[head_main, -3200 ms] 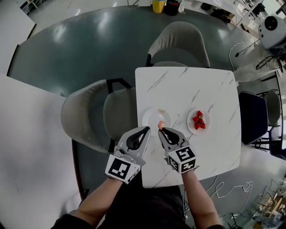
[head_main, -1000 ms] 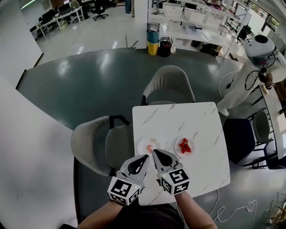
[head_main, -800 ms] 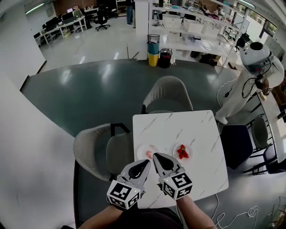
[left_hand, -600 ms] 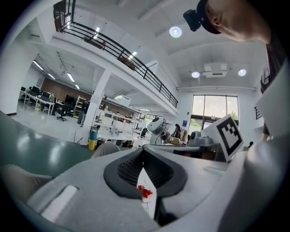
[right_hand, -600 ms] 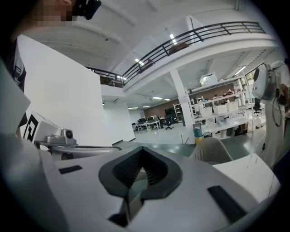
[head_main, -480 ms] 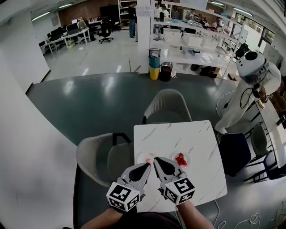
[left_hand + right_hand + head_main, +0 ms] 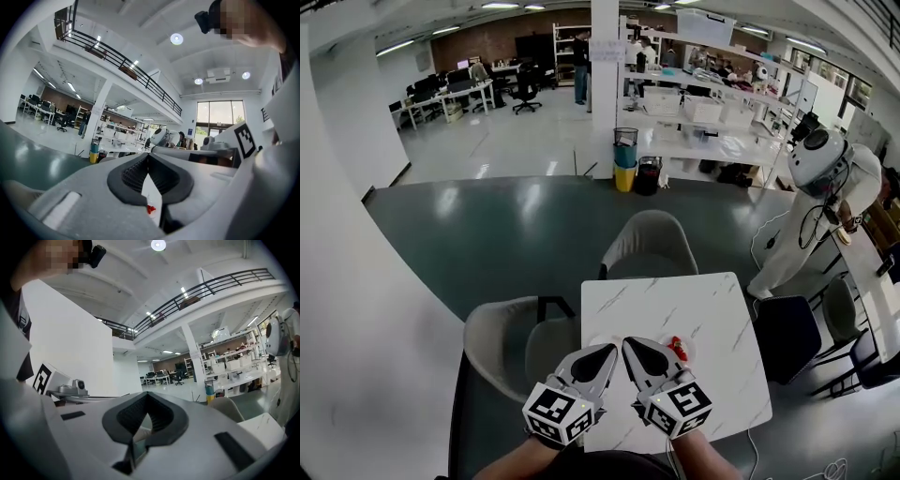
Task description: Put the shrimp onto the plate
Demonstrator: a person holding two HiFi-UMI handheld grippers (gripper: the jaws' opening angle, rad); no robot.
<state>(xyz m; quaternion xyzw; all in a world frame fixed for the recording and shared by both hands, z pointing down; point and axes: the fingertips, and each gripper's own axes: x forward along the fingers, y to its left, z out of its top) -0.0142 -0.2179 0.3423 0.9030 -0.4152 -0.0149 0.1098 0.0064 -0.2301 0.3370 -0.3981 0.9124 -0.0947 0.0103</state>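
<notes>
Big open lab hall, dark green floor [image 7: 487,234], desks and shelves far back. Head view: white marble table [image 7: 712,319], grey chairs [image 7: 652,246] at its far and left sides, a person in white [image 7: 811,216] standing to the right. Left gripper [image 7: 607,352] and right gripper [image 7: 630,344] are side by side over the near edge, covering the plate spot; the shrimp can't be made out. Strawberries [image 7: 675,345] just right of the tips. Left gripper view: jaws pressed together, empty; strawberries [image 7: 150,209] show through the gap under the tips. Right gripper view: jaws together, nothing held; a chair [image 7: 225,406] and the table corner [image 7: 265,425] to the right.
</notes>
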